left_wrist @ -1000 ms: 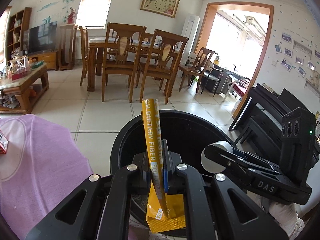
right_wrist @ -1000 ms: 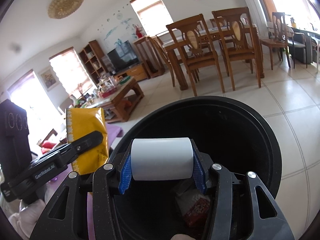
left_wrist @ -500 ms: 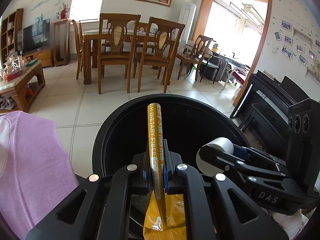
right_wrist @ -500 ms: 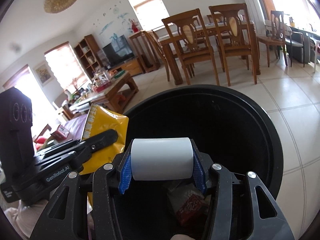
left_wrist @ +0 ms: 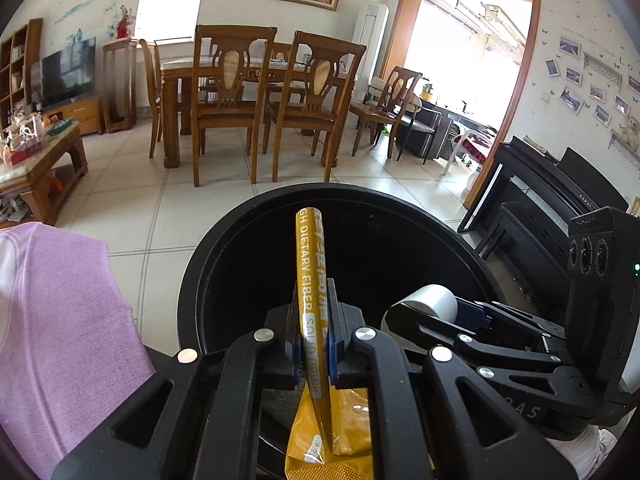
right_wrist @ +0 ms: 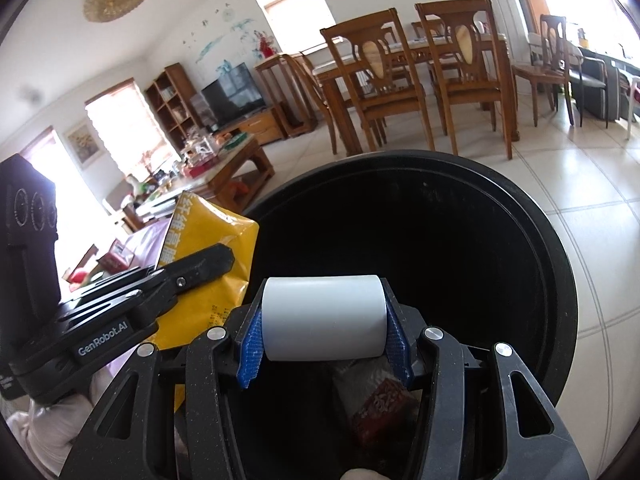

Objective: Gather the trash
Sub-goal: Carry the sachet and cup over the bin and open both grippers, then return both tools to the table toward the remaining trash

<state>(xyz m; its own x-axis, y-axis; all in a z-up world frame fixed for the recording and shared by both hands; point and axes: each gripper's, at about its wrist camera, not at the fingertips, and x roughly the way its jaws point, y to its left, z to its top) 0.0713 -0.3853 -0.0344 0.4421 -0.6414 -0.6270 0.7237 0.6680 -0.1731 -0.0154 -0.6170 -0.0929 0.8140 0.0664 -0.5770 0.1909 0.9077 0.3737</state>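
Both grippers have come forward over the black bin [left_wrist: 400, 216]; our left gripper [left_wrist: 316, 344] clamps the yellow sachet [left_wrist: 310, 280] upright, long axis pointing far, while our right gripper [right_wrist: 324, 344] grips the white roll [right_wrist: 324, 318] crosswise, left to right

right claw [right_wrist: 324, 344] clamping white roll [right_wrist: 323, 318], above black bin [right_wrist: 560, 280]
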